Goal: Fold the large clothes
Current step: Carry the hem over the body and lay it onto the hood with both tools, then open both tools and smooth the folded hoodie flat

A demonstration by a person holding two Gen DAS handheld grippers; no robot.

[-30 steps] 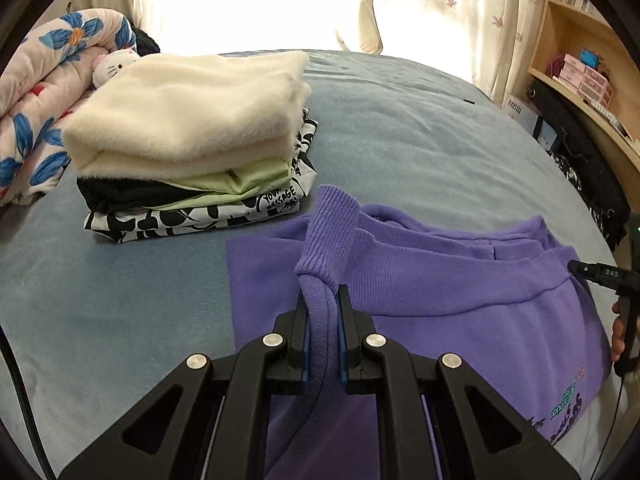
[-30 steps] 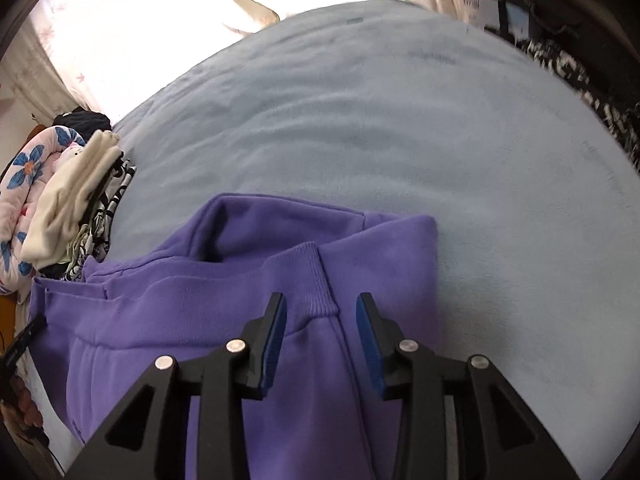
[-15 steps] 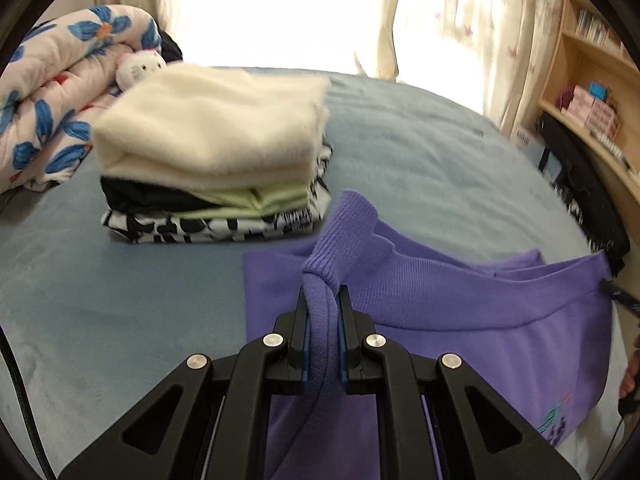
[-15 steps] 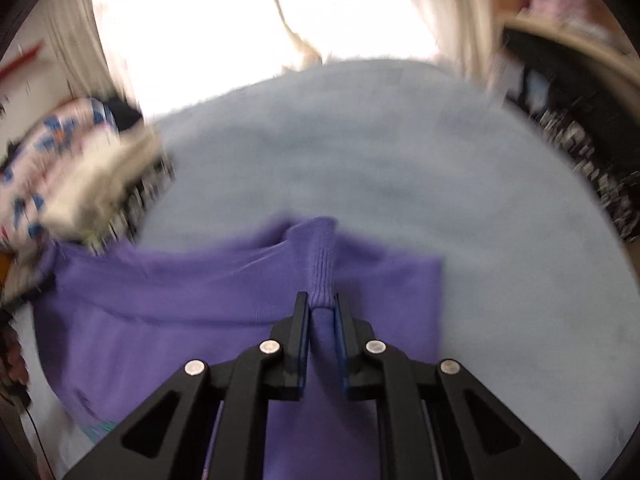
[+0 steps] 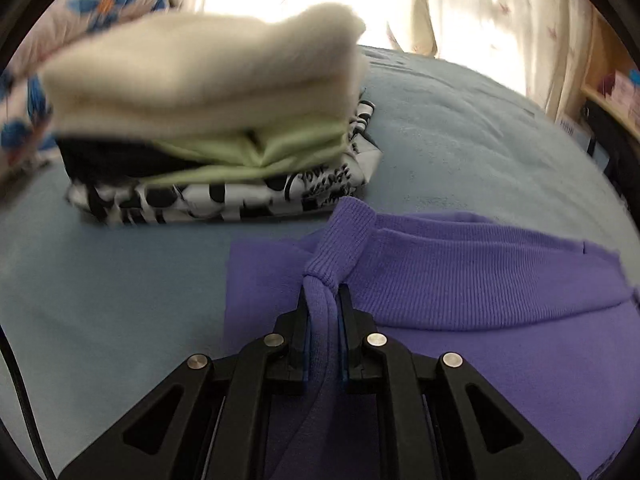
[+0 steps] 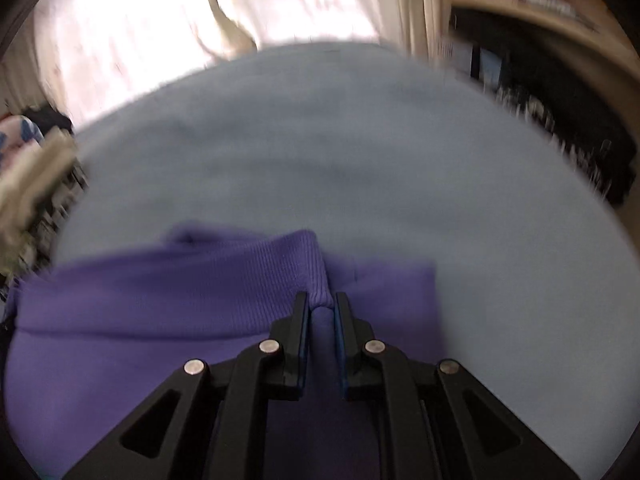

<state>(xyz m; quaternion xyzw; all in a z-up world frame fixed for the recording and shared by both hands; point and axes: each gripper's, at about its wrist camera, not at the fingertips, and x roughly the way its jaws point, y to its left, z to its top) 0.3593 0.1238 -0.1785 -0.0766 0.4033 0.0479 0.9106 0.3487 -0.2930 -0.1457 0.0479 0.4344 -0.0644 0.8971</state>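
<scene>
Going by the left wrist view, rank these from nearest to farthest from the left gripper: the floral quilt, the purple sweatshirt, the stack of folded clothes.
1. purple sweatshirt: its ribbed hem is pinched in the left gripper.
2. stack of folded clothes: ahead and to the left on the bed.
3. floral quilt: behind the stack, far left.

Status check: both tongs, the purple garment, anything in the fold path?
Left tongs shut on purple sweatshirt ribbed hem. Right tongs shut on same hem. Folded clothes stack close beyond the left tongs, on the bed; watch it.
</scene>
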